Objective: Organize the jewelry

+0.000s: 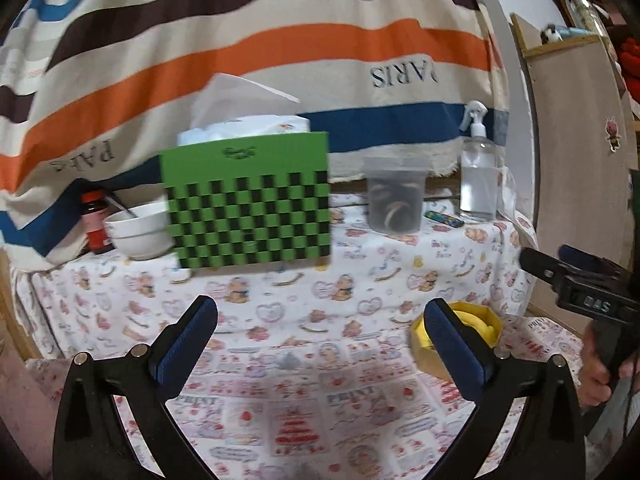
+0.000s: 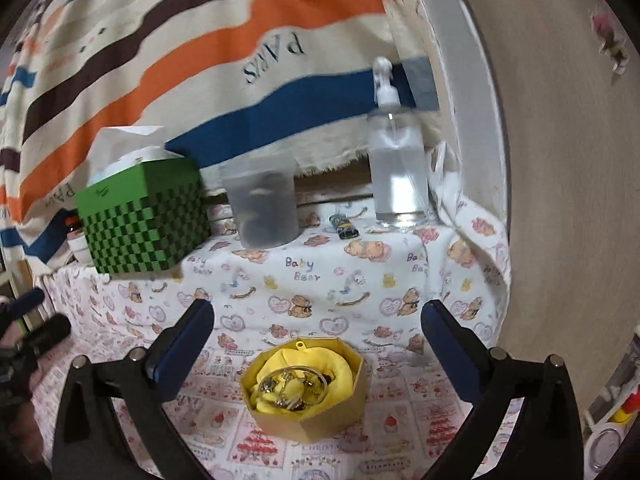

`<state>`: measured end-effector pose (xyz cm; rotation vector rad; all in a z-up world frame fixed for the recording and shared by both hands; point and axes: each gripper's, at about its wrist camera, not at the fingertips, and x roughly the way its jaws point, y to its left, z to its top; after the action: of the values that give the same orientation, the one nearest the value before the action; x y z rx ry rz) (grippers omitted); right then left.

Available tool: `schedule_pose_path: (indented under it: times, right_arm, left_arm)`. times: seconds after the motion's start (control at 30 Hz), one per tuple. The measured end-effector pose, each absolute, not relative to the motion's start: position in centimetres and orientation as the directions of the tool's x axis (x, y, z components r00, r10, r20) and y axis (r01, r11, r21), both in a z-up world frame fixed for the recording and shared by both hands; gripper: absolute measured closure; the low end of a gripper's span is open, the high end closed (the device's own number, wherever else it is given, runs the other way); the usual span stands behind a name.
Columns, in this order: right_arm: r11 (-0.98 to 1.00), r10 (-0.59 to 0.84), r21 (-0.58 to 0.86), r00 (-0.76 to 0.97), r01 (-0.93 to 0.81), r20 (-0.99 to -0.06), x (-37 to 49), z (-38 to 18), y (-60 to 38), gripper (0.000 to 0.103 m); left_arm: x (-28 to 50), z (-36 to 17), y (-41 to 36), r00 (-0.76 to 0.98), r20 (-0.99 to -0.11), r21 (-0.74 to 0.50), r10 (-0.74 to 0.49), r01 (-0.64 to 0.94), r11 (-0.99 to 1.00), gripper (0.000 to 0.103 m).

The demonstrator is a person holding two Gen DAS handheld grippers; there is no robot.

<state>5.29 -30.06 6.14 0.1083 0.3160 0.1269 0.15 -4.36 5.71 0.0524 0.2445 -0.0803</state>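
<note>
A: Where's the jewelry box (image 2: 306,390) relative to the right hand-held gripper (image 2: 318,330)?
B: On the worktop (image 2: 320,280), on the printed cloth, just below and between the tips in the right wrist view. Nothing between the pads; jaws spread wide, holding nothing.
A: Left hand-held gripper (image 1: 320,326)?
B: Also spread wide, empty. In its view the box (image 1: 490,328) sits behind the right-hand finger (image 1: 456,344), partly hidden.
A: Contents?
B: Yellow cloth lining (image 2: 316,364) with a tangle of jewelry (image 2: 292,388) on it: metal rings or hoops, too small to sort out.
A: Orientation, long axis?
B: Box is octagonal, upright, open side up. No clear long axis.
A: Anything near it?
B: Green checkered box (image 2: 144,218), frosted cup (image 2: 262,204), spray bottle (image 2: 396,156) further back, well apart.
</note>
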Motion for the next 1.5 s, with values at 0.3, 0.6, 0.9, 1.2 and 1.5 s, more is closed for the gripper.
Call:
schedule_pose_path:
  times: [0.3, 0.6, 0.9, 1.2, 1.5]
  right_arm:
    - [0.984, 0.169, 0.101, 0.938, -0.145, -0.302, 4.5, 4.2, -28.8, 0.000]
    - [0.979, 0.200, 0.041, 0.927, -0.198, -0.316, 4.2, 3.0, -27.0, 0.000]
    - [0.980, 0.190, 0.005, 0.926, -0.200, -0.326, 4.1, 2.6, -26.4, 0.000]
    - [0.983, 0.174, 0.009, 0.920, -0.182, -0.351, 4.6, 2.4, -26.3, 0.000]
    - [0.985, 0.166, 0.008, 0.921, -0.174, -0.352, 4.5, 2.4, -26.4, 0.000]
  left_arm:
    - [0.1, 3.9, -1.3, 0.967, -0.249, -0.030, -0.049, 0.042, 0.999, 0.001]
    - [0.7, 2.3, -0.6, 0.963, -0.270, -0.042, -0.018, 0.007, 0.999, 0.001]
    - [1.4, 1.0, -0.8, 0.952, -0.306, -0.032, -0.020, 0.010, 0.999, 0.001]
    - [1.4, 0.8, -1.5, 0.955, -0.295, 0.006, 0.024, -0.023, 1.000, 0.001]
    - [1.4, 0.9, -1.4, 0.956, -0.292, 0.001, 0.028, -0.029, 1.000, 0.001]
